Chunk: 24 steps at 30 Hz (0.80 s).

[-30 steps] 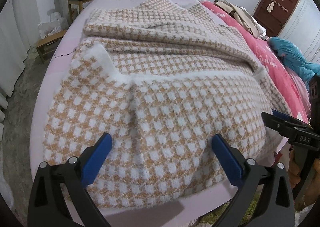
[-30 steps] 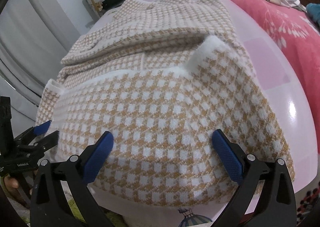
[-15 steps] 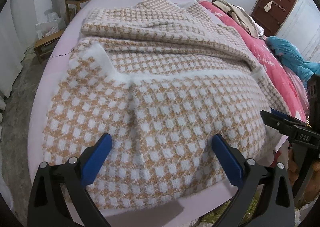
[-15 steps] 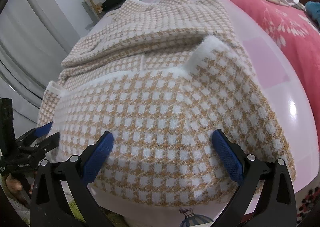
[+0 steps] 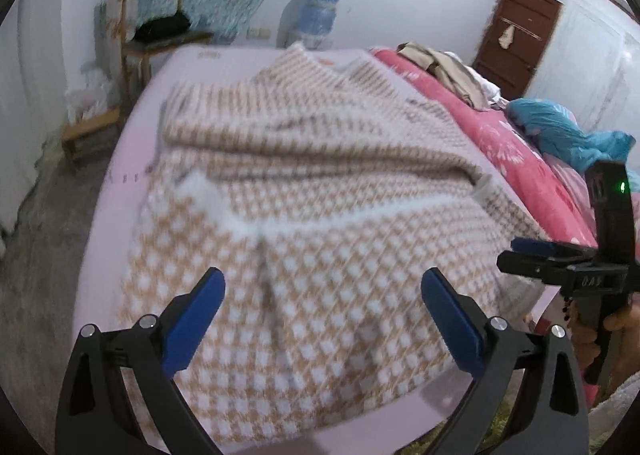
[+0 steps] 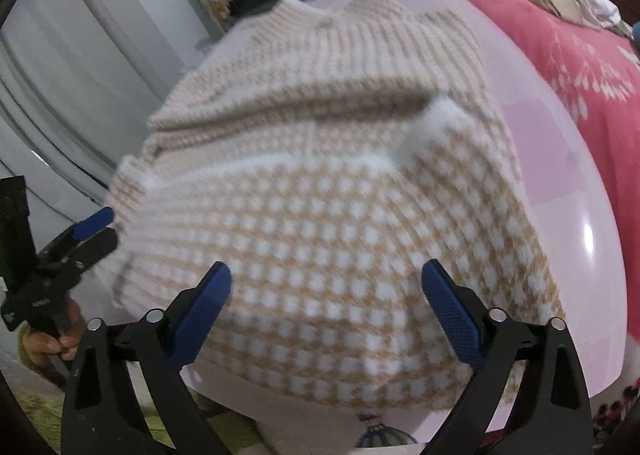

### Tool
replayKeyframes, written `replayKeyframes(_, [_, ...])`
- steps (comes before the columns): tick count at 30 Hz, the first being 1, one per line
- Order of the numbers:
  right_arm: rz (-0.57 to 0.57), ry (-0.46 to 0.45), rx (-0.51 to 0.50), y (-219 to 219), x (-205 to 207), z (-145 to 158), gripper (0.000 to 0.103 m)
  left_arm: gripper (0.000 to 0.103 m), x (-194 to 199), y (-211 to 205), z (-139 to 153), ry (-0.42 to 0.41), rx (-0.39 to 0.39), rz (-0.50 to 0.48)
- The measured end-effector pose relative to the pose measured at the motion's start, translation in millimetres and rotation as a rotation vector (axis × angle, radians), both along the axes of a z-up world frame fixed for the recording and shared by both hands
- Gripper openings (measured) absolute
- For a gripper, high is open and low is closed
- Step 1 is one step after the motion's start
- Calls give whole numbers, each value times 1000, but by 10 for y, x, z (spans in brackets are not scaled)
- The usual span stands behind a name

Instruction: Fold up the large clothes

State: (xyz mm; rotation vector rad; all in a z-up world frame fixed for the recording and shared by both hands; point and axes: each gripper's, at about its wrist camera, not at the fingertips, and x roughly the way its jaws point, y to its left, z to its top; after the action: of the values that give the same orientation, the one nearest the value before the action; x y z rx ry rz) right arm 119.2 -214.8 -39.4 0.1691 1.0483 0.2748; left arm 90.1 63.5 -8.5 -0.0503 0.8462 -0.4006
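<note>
Left wrist: sweater (image 5: 304, 215) beyond closing, empty left claw (image 5: 322, 295); right claw (image 6: 326, 291) likewise.

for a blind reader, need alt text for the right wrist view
A checked tan-and-white sweater lies partly folded on a pink bed, with the right gripper above its near hem, jaws wide but closing on nothing. The left gripper shows at the left edge; the picture is motion-blurred.

Motion blur is smearing the checked sweater (image 5: 304, 239) in both views; its near hem is running behind the left gripper (image 5: 322, 301) and the right gripper (image 6: 326, 299).
</note>
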Motion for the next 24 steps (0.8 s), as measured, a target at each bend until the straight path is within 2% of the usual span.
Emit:
replayKeyframes(2, [10,-36,-4,51,4,97,83,89,33,-35,32,-19,20,-18])
replayKeyframes(4, [23,-57,-6,112,36,162,73,76,60,-52,26,-18,15,-41])
replayKeyframes(5, [30,-57,-6,141,62,167,71,73,75,-62,9,-7,2,-57])
replayKeyframes(6, [36,-55,-7,159,82,163,62,67,112,-81,-3,5,-9,-70])
replayKeyframes(7, [41,-46,-11,196,115,144,50,57,131,-102,-37,24,-22,-90])
replayKeyframes(10, [56,-6,-6,262,197,63,32,39,207,-200,-153,76,-24,-121])
replayKeyframes(13, [70,57,-16,288,253,-66,22,27,239,-218,-248,109,-27,-131])
replayKeyframes(16, [60,107,-29,253,198,-92,14,23,223,-170,-278,135,-45,-134])
replayKeyframes(20, [35,152,32,144,114,-138,14,23,229,-72,-345,173,-94,-118])
replayKeyframes(24, [49,163,9,126,62,-77,14,23,243,-72,-338,181,-103,-117])
